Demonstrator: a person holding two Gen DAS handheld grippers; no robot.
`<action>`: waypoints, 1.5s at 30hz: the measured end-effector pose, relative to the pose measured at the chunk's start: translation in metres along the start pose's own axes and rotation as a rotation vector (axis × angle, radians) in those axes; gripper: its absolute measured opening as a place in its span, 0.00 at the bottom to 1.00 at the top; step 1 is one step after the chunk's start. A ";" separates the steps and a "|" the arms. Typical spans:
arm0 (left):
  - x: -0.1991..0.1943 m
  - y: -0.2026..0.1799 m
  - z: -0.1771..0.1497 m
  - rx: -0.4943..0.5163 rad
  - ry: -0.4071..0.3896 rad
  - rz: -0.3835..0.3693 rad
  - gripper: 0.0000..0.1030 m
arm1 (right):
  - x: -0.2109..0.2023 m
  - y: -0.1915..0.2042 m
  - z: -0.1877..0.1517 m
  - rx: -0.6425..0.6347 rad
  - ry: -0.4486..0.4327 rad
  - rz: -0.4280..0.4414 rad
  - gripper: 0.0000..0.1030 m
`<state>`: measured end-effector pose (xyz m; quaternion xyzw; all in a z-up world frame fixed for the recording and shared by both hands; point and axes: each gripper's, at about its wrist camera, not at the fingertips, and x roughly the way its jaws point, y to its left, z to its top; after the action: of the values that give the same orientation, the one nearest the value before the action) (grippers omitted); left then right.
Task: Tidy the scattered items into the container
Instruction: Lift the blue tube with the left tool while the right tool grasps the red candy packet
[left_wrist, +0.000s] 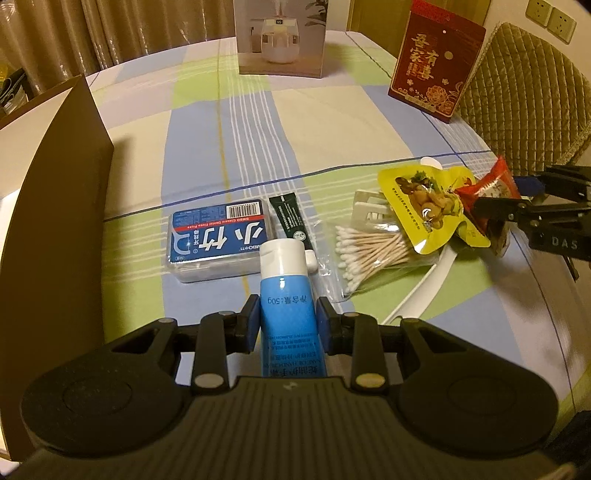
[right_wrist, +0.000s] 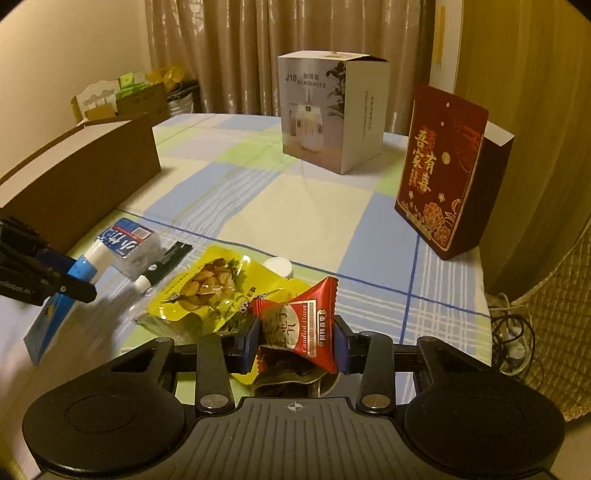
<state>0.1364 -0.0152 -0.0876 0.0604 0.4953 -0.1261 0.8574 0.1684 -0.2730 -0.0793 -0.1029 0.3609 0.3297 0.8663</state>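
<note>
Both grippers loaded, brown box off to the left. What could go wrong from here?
1. The right gripper pinches the red candy packet, which overlaps the yellow snack pouch; lifting may drag the pouch along.
2. The left gripper holds the blue tube mid-body; the soft tube could slip out.
3. The brown box has a tall wall; the tube might clip its rim.

A humidifier box (right_wrist: 334, 110) and red gift box (right_wrist: 443, 173) stand upright.

A checked tablecloth (left_wrist: 332, 122) carries a floss-pick box (left_wrist: 221, 239), cotton swabs (left_wrist: 373, 251) and cartons.
</note>
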 end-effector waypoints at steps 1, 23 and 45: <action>-0.001 0.000 0.000 0.000 -0.002 0.000 0.26 | -0.004 -0.001 -0.001 0.014 -0.004 0.009 0.35; -0.059 -0.001 0.004 0.011 -0.148 -0.055 0.26 | -0.061 0.044 0.028 0.138 -0.105 0.097 0.23; -0.172 0.146 -0.013 0.022 -0.341 -0.041 0.26 | -0.021 0.267 0.125 0.077 -0.164 0.182 0.23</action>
<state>0.0833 0.1553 0.0517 0.0375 0.3422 -0.1574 0.9256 0.0544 -0.0285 0.0409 -0.0090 0.3090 0.4002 0.8628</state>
